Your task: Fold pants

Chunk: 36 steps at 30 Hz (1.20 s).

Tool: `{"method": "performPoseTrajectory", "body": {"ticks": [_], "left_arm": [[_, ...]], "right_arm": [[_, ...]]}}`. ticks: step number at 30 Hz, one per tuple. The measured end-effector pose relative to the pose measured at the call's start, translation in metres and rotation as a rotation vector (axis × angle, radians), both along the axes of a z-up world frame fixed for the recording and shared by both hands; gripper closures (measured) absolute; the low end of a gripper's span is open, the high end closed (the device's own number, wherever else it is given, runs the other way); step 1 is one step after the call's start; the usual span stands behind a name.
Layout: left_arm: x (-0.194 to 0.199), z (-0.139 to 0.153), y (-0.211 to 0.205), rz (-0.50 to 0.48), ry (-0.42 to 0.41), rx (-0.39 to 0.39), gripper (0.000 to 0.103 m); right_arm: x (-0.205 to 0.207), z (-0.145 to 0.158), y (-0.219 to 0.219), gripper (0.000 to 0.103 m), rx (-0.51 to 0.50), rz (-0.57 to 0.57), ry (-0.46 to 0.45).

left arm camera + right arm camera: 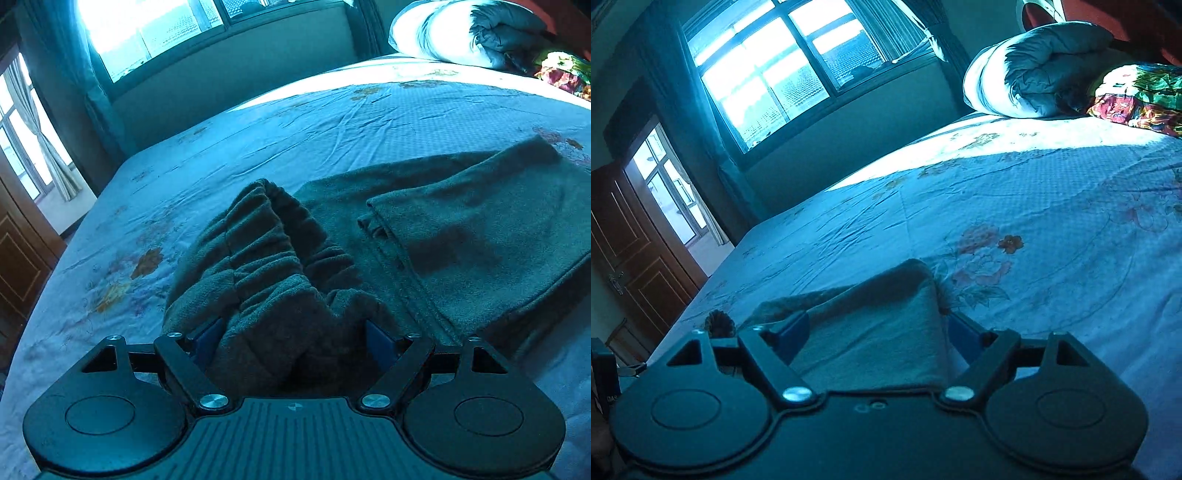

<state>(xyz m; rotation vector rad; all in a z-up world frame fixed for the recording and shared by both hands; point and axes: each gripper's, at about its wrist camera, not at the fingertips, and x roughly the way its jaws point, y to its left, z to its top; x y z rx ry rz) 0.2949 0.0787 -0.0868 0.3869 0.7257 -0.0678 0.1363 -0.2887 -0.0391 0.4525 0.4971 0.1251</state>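
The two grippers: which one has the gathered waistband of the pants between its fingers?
The left gripper: the ruched waistband sits between its fingers. The right gripper has only flat, smooth cloth.
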Motion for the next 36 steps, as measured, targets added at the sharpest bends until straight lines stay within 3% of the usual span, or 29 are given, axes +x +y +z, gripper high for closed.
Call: {"method": "performPoseTrajectory", "body": {"ticks": [3,6,7,8,11,13,15,19,24,28,31,33,36], "left_arm": [[-0.003,-0.005,0.004,0.015,-0.001,0.018,0.022],[0.005,-0.013,0.01,0.048,-0.002,-0.013,0.018],[0.006,-0.015,0.012,0.05,-0.003,-0.022,0.022],[0.007,-0.016,0.013,0.052,0.001,-0.05,0.042],[0.009,-0.007,0.026,0.098,-0.006,-0.185,0.06],[0.008,0.006,0.041,0.139,-0.03,-0.32,0.064],[0.004,0.025,0.047,0.138,-0.073,-0.393,0.065],[0.005,0.069,0.027,0.057,-0.137,-0.456,0.066],[0.013,0.103,-0.057,-0.147,-0.181,-0.501,0.066],[0.01,0.081,-0.134,-0.237,-0.098,-0.548,0.064],[0.0,0.041,-0.179,-0.266,0.033,-0.5,0.062],[-0.016,0.031,-0.175,-0.244,0.026,-0.498,0.061],[-0.036,0.03,-0.122,-0.143,0.015,-0.545,0.061]], "right_arm": [[0.003,-0.005,-0.003,0.026,0.012,-0.018,0.015],[0.008,-0.012,-0.001,0.026,0.026,-0.009,0.042],[0.009,-0.014,0.001,0.026,0.022,-0.005,0.048],[0.01,-0.015,0.003,0.026,0.008,0.002,0.055],[0.011,-0.016,0.006,0.027,-0.026,0.006,0.064],[0.012,-0.018,0.005,0.027,-0.022,0.005,0.071],[0.013,-0.02,0.003,0.027,-0.02,-0.001,0.079],[0.015,-0.023,-0.003,0.027,-0.008,-0.01,0.087],[0.01,-0.019,-0.02,0.027,0.003,-0.061,0.065],[0.009,-0.012,-0.046,0.027,0.025,-0.145,0.04],[0.013,-0.015,-0.063,0.026,0.062,-0.199,0.055],[0.014,-0.017,-0.069,0.027,0.086,-0.191,0.059],[0.02,-0.015,-0.061,0.031,0.166,-0.066,0.047]]}}
